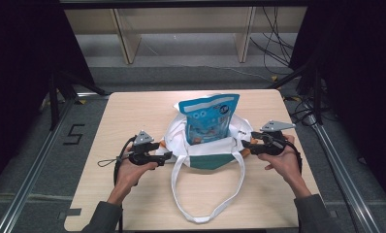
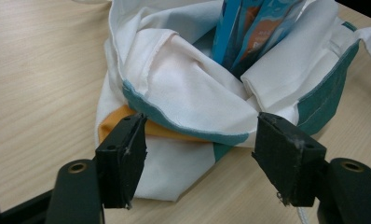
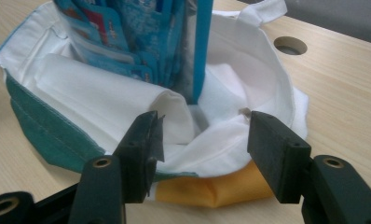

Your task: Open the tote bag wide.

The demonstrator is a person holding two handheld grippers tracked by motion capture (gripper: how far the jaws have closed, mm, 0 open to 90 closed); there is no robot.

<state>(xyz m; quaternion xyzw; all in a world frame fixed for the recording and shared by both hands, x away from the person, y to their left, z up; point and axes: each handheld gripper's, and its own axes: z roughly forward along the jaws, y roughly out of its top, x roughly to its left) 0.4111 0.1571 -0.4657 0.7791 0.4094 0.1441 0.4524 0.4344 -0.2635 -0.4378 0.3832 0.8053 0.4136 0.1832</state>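
**Both grippers spread at the sides of a cloth bag with a snack pouch in it**

On the pale wooden table (image 1: 108,194), the person's left hand (image 1: 133,167) holds the left gripper (image 1: 168,155) level, pointing at the left side of the bag. Seen along that gripper (image 2: 200,154), its two black jaws stand spread, with the bunched rim of the bag just ahead of them; the left jaw's tip lies against the cloth near an orange patch, yet nothing is pinched between the pads.

In the middle of the table sits the white cloth tote bag with teal trim and an orange patch (image 1: 206,155) (image 2: 183,93) (image 3: 99,100), mouth open and slumped, its two long white handles (image 1: 201,213) looping towards the person. A bright blue printed plastic snack pouch (image 1: 208,119) (image 2: 253,32) (image 3: 151,42) stands upright inside it, its top well above the rim.

At the right, the right hand (image 1: 285,158) holds the right gripper (image 1: 243,143) against the bag's right side. Along that gripper (image 3: 202,140) its jaws are also apart, a fold of white cloth lying between them, touching the left pad but not squeezed. A round hole in the tabletop (image 3: 290,45) shows beyond the bag.
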